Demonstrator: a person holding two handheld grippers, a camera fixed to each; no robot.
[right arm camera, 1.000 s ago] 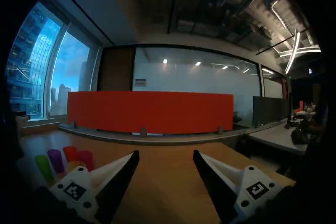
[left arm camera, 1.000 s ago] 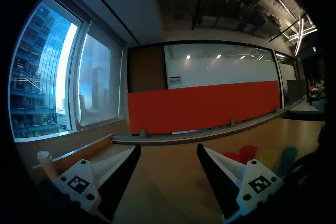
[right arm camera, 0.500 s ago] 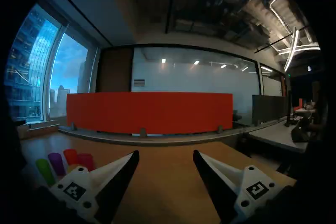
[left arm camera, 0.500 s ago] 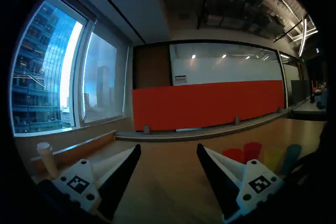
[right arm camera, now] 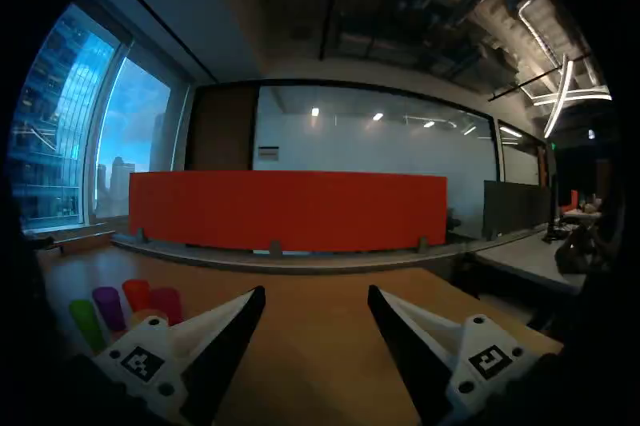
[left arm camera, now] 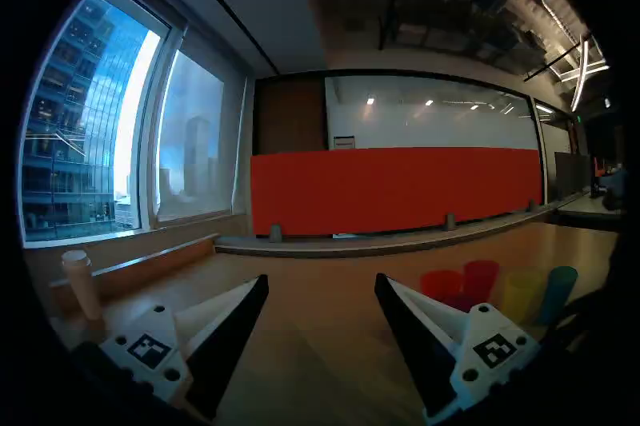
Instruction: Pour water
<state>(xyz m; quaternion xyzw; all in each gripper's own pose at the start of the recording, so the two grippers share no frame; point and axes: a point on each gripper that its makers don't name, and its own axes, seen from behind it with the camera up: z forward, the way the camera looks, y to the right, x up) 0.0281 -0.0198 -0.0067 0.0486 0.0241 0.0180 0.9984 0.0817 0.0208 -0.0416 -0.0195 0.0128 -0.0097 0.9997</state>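
- I see the wooden desk spreading across the lower part of both views.
- An orange partition runs along its far edge, mid-frame.
- My left hand-held gripper sits bottom centre in the left gripper view, fingers apart with nothing between them. The right hand-held gripper is the same in the right gripper view.
- The coloured cups stand clustered on the desk at lower right of the left gripper view, and at lower left of the right gripper view.
- A tall tan lidded cup stands upright at far lower left of the left gripper view.
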